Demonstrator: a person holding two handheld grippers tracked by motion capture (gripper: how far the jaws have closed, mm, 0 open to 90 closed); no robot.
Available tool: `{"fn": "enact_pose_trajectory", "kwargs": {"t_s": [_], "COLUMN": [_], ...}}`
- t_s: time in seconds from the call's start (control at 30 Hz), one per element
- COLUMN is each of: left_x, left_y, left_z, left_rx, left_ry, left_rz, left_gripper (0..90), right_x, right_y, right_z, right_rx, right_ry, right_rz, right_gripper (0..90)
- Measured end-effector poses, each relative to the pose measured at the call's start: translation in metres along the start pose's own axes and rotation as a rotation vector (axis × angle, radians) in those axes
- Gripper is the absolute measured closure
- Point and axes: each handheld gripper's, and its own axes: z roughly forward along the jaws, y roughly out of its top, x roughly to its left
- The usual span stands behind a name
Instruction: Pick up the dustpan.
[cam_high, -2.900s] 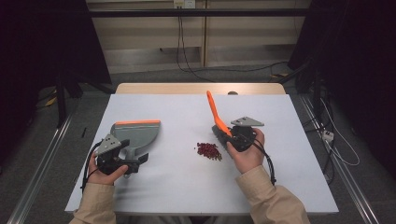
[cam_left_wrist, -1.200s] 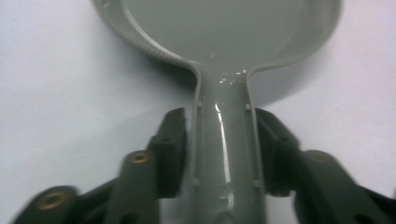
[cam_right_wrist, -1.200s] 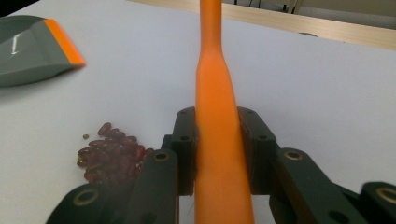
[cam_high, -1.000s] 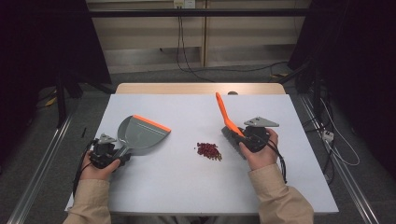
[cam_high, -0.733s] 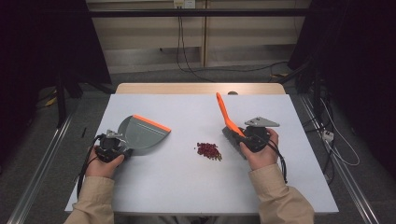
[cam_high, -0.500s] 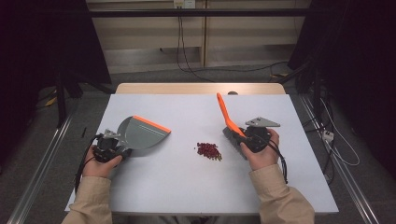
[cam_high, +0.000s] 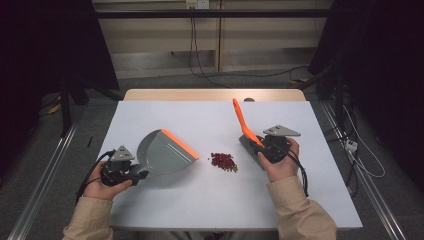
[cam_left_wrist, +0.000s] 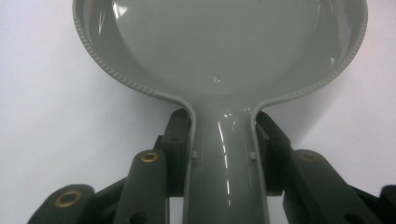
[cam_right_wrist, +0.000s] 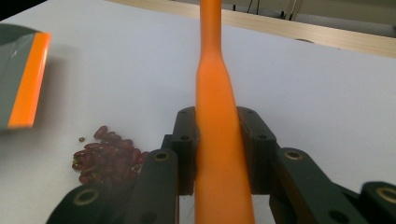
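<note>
Grey dustpan (cam_high: 162, 152) sits clamped by its handle in the left gripper (cam_high: 131, 175), just left of the beans (cam_high: 223, 161). Right of the beans, the right gripper (cam_high: 261, 149) has its fingers (cam_right_wrist: 254, 140) closed on an orange brush (cam_high: 245, 127) — all on the white worktop (cam_high: 200, 195).

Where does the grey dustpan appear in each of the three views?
High view: dustpan left of centre on the table, orange lip toward the beans.
Left gripper view: its grey bowl spans the top; handle runs down between the fingers.
Right gripper view: at the left edge, orange lip showing.
Shared landmark: the orange lip, in the high and right gripper views.
</note>
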Motion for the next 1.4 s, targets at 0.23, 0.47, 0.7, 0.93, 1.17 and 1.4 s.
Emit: {"fn": "enact_pose_trajectory", "kwargs": {"t_s": [0.23, 0.47, 0.7, 0.93, 1.17, 1.4], "left_x": [-0.023, -0.036, -0.044, -0.043, -0.044, -0.044], "left_y": [0.005, 0.009, 0.012, 0.011, 0.010, 0.011], "left_z": [0.012, 0.022, 0.030, 0.031, 0.033, 0.035], "left_rx": [0.030, 0.041, 0.060, 0.072, 0.064, 0.069], "left_ry": [-0.094, -0.136, -0.156, -0.180, -0.165, -0.176], "left_rz": [0.060, 0.102, 0.126, 0.136, 0.128, 0.137], "left_gripper": [63.1, 63.1, 63.1, 63.1, 63.0, 63.0], "right_x": [0.001, 0.005, 0.012, 0.011, 0.017, 0.016], "right_y": [0.000, -0.001, -0.003, -0.001, 0.011, 0.010], "right_z": [0.007, 0.017, 0.030, 0.029, 0.025, 0.034], "right_rx": [-0.009, -0.016, 0.002, 0.060, 0.129, 0.197], "right_ry": [-0.003, 0.023, 0.045, 0.069, 0.044, 0.021], "right_rz": [-0.017, -0.032, -0.070, -0.070, -0.109, -0.095], "right_gripper": [71.1, 71.0, 70.9, 69.3, 63.1, 70.4]}}
